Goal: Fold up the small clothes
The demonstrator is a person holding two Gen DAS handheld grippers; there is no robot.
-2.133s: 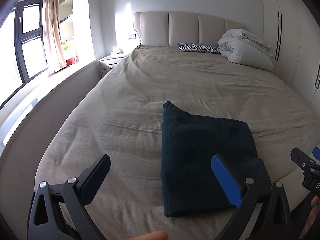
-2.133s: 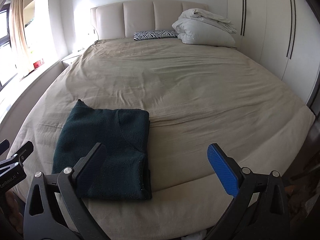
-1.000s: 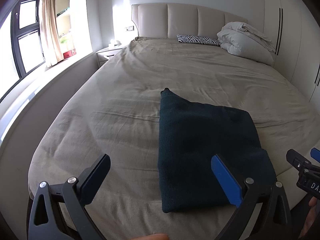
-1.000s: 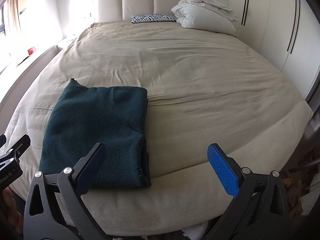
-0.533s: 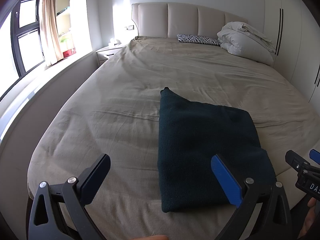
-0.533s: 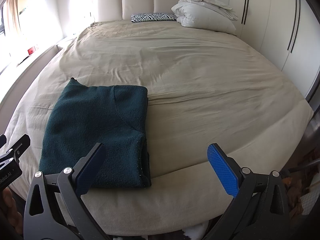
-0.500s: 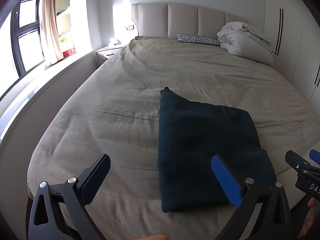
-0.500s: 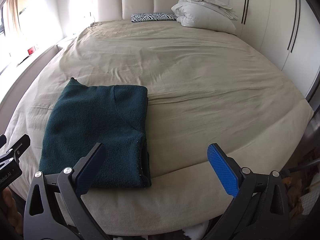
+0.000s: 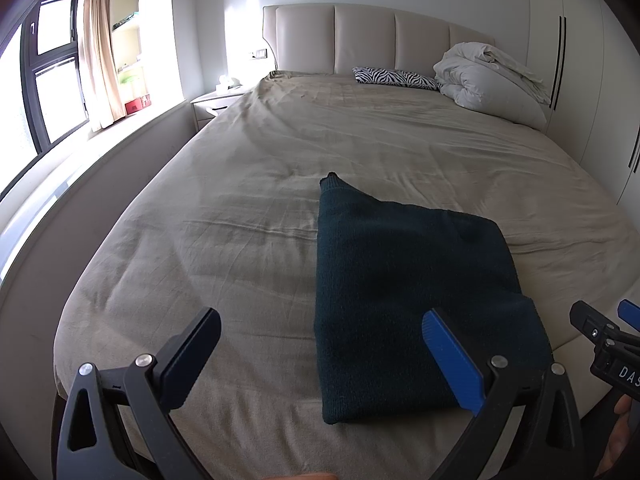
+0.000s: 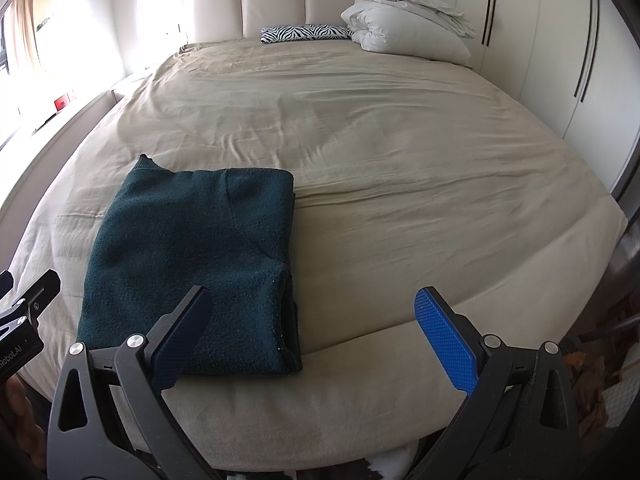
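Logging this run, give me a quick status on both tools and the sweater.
Left tool open, empty. Right tool open, empty. Green sweater folded flat near bed foot edge. Nothing in the way.

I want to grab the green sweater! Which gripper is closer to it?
Roughly equal. The left gripper hangs off the dark green sweater's near left corner, the right gripper off its near right corner.

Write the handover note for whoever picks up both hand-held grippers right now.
Left hand-held gripper: open, empty, held above the near edge of the bed.
Right hand-held gripper: open, empty, also at the near edge.
Dark green garment: lies folded in a neat rectangle on the beige sheet near the foot of the bed, touched by neither gripper.
Done: this piece looks fully folded.
Left: no other small clothes are in view; at the headboard end there are only a white duvet and a zebra pillow.
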